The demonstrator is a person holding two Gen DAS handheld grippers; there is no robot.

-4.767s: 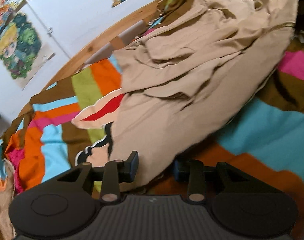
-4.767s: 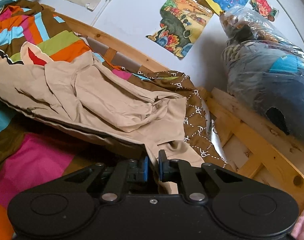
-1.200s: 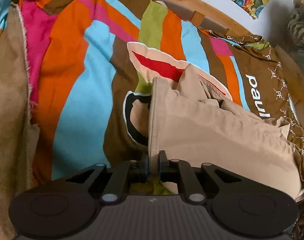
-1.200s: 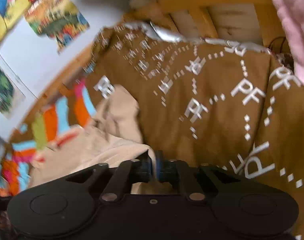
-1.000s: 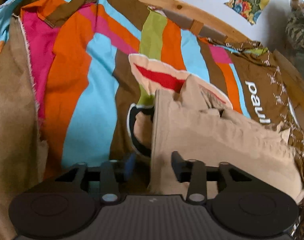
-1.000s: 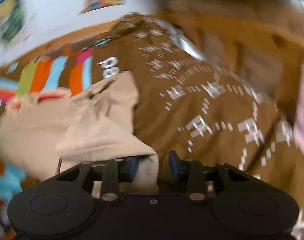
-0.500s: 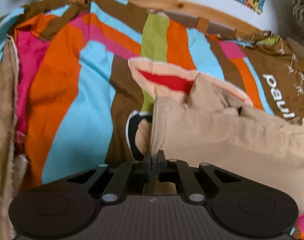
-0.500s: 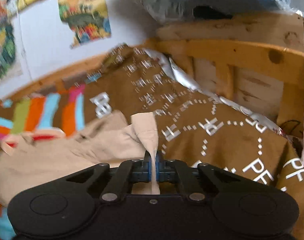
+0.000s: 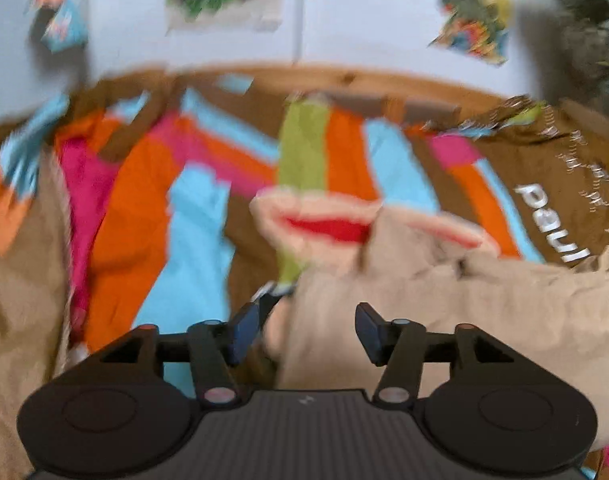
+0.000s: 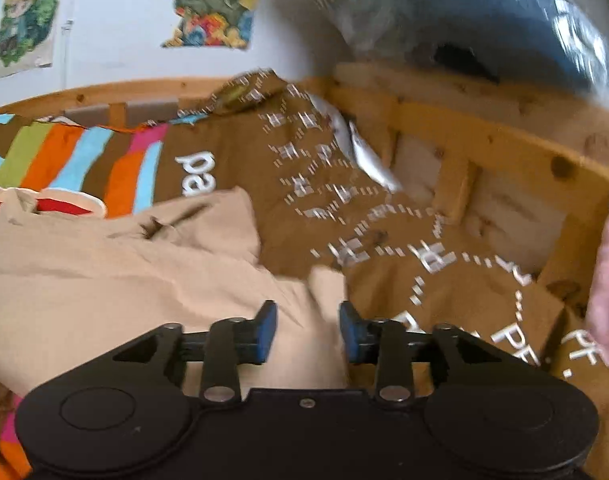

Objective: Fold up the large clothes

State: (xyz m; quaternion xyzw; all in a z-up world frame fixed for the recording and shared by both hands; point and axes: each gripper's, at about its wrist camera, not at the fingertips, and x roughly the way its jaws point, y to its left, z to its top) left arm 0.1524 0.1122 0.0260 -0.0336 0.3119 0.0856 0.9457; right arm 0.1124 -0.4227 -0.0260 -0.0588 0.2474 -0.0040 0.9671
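Room: white wall (image 10: 120,32) with colourful cartoon posters (image 10: 210,2), behind the wooden bed frame (image 10: 456,128); both views are motion-blurred.
Bed: covered by a striped blanket (image 9: 144,216) in orange, pink, sky blue, green and brown, with a cream and red patch (image 9: 324,224) showing at the far edge of the beige garment.
Writing: the brown part of the blanket (image 10: 344,208) to the right of the beige garment carries white letters; "pau" reads clearly in the right wrist view, seen sideways, and more white marks that look like "PF" repeat in dotted rows. Other letters are too blurred to read.
Bag: clear plastic bag (image 10: 484,16) with dark contents, beyond the beige garment, above the frame rail.
Task thing: beige garment (image 10: 116,280) lying bunched and creased on the blanket, spreading between the two grippers.
Left gripper (image 9: 307,330): jaws spread wide, over the garment's left edge, nothing pinched; cloth lies between and under the fingers.
Right gripper (image 10: 307,334): jaws spread apart at the garment's right corner, a flap of beige cloth in the gap, not clamped.
Pink cloth (image 10: 608,280): at the far right edge, right of the garment, blurred.
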